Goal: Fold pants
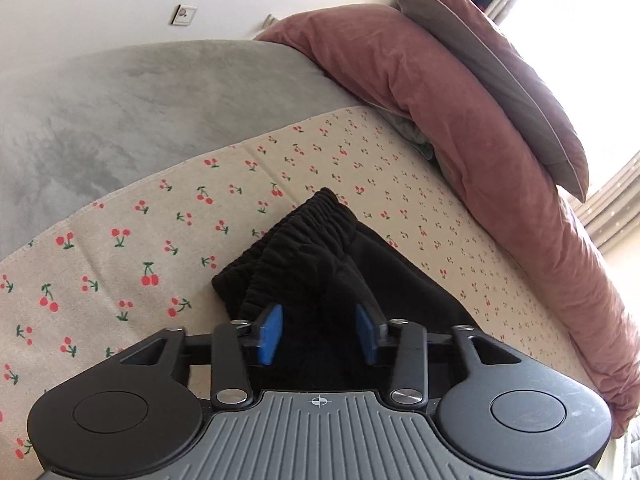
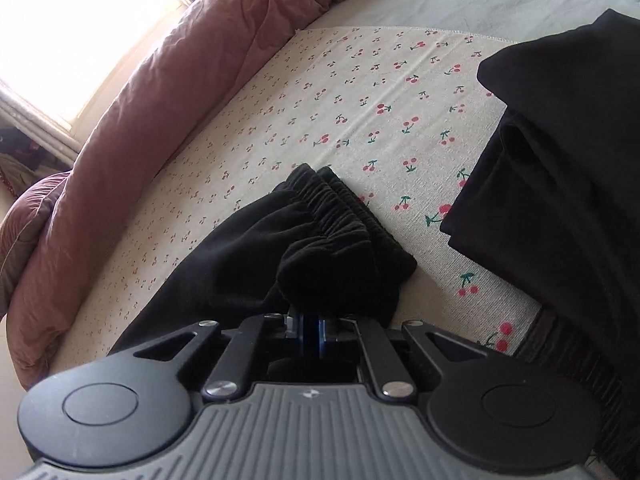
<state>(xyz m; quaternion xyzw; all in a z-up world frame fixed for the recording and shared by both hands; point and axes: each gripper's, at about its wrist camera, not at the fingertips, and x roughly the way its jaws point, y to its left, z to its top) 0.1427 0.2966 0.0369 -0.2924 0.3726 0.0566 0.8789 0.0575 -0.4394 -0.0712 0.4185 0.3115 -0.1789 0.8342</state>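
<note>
Black pants point(image 1: 316, 248) with a gathered elastic waistband point(image 1: 316, 216) lie on a cherry-print cloth point(image 1: 120, 264). My left gripper point(image 1: 320, 332) hovers over the near part of the pants. It is open, its blue pads point(image 1: 272, 332) apart, with black fabric below them and nothing pinched. In the right wrist view the same pants point(image 2: 248, 248) lie with the waistband point(image 2: 344, 212) bunched up. My right gripper point(image 2: 312, 330) is shut, its blue pads together on a raised lump of the pants' fabric point(image 2: 324, 280) by the waistband.
A pink duvet point(image 1: 460, 128) with a pillow point(image 1: 500, 64) on it runs along the far side of the bed, below a bright window point(image 2: 80, 20). A grey blanket point(image 1: 120, 112) lies beyond the cloth. More black fabric point(image 2: 560, 160) fills the right of the right wrist view.
</note>
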